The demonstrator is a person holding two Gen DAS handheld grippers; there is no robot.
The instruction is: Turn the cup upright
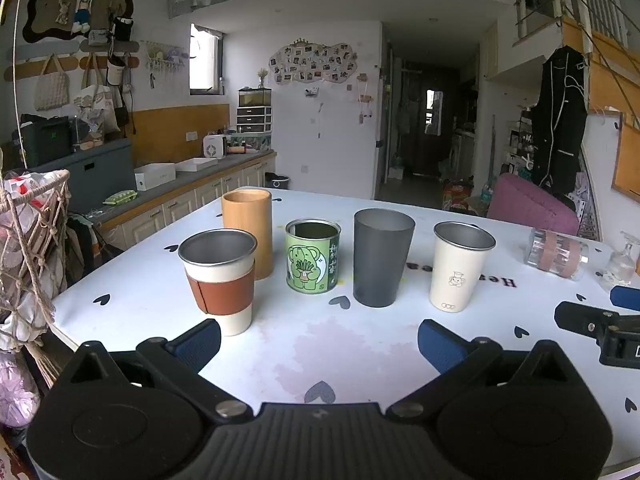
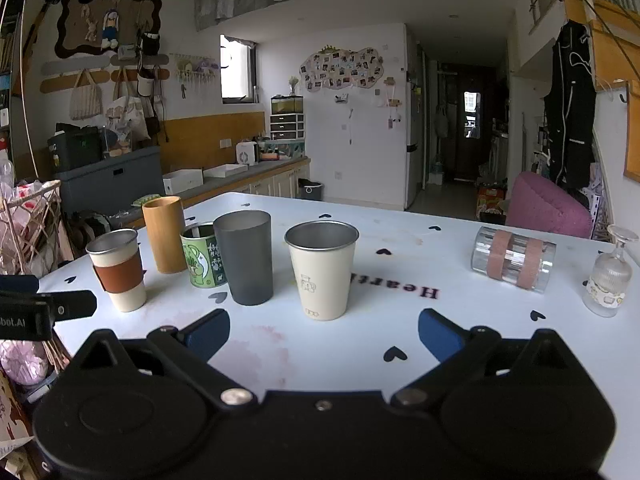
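Observation:
A clear glass cup with two pink bands (image 2: 513, 258) lies on its side at the right of the white table (image 2: 400, 344); it also shows in the left wrist view (image 1: 558, 253). A small stemmed glass (image 2: 610, 276) stands upside down beside it, further right. My right gripper (image 2: 324, 334) is open and empty, low over the table, left of the lying glass. My left gripper (image 1: 319, 340) is open and empty, in front of the row of upright cups. The right gripper's fingers (image 1: 588, 320) show at the right edge of the left wrist view.
Upright in a row: a cup with a brown sleeve (image 1: 220, 276), a bamboo tumbler (image 1: 248, 232), a green tin (image 1: 313, 255), a dark grey cup (image 1: 380, 256) and a cream cup (image 1: 460, 266). A rope basket (image 1: 28, 248) stands off the table's left edge. A pink chair (image 2: 548, 206) is behind.

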